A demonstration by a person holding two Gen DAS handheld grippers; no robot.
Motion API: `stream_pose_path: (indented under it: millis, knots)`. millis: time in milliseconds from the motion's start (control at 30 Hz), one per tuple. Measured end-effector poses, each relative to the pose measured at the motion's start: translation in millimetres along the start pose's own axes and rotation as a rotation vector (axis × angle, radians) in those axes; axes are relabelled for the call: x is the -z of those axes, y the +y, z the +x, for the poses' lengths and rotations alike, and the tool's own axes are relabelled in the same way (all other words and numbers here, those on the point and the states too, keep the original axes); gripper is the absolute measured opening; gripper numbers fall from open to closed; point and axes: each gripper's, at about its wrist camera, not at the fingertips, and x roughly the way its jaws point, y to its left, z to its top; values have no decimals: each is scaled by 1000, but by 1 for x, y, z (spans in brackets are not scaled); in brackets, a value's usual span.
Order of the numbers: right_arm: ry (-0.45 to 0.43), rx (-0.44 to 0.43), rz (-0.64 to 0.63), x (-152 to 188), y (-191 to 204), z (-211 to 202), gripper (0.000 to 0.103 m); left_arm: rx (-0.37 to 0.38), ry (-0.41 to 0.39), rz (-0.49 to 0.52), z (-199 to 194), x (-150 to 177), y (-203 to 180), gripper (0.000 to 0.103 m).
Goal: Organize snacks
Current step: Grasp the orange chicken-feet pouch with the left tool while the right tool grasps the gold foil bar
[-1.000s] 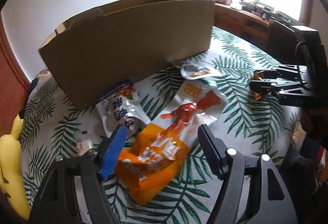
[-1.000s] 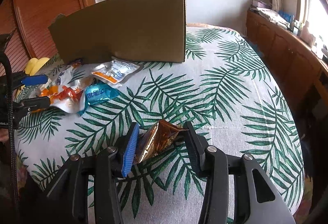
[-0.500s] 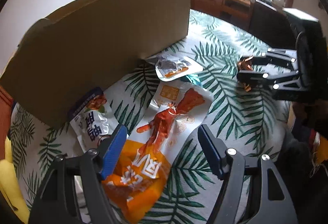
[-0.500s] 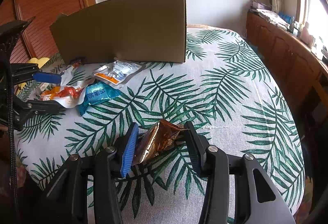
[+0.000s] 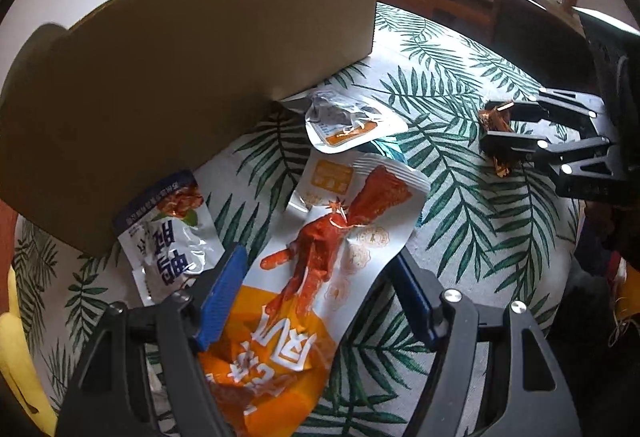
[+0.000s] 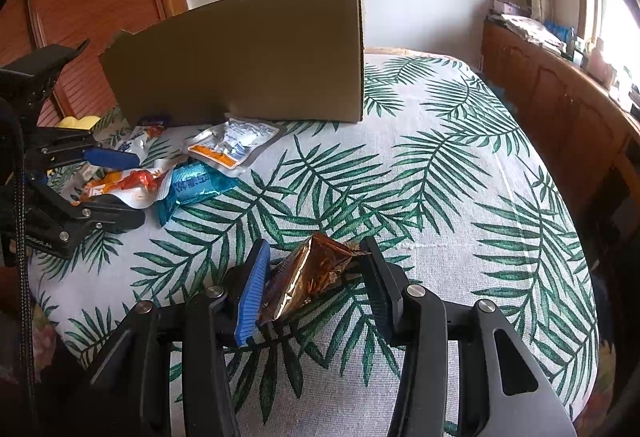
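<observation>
L gripper (image 5: 316,297) fingers apart, straddling orange pouch (image 5: 288,321): close low on pouch only. R gripper (image 6: 316,277) clamped on gold packet (image 6: 308,273); carry over cardboard box (image 6: 248,57) wall.

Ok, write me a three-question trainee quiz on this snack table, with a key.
1. True or false: the right gripper has a bronze foil packet between its fingers.
2. Which packet lies between the open fingers of the left gripper? A) the blue wafer packet B) the orange and white packet C) the clear pouch with an orange label
3. Fill in: all the snacks lie on a tablecloth printed with green ____.

Key: 1 true; 2 B; 3 palm leaves. The cardboard box stands behind the snacks.
</observation>
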Motion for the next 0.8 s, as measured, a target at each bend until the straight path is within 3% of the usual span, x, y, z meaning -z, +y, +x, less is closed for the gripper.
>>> stream_pose_path:
  millis: [167,333,533,600,800]
  knots:
    - [5,-13,-5,2,3,-2,46,-8,6,-22,0,-2,1,68]
    - [12,-16,-31,5,9,-3,46,-3,-5,-32,-2,-1,0,49]
    - [23,-29,-38,8,12,-6,46,3,-36,-42,-11,8,-3,39]
    - [27,-34,-39,8,12,-7,46,3,-61,-47,-16,11,-4,23]
    - [41,-29,-59,8,13,-9,37,-10,-95,-65,-25,12,-4,21]
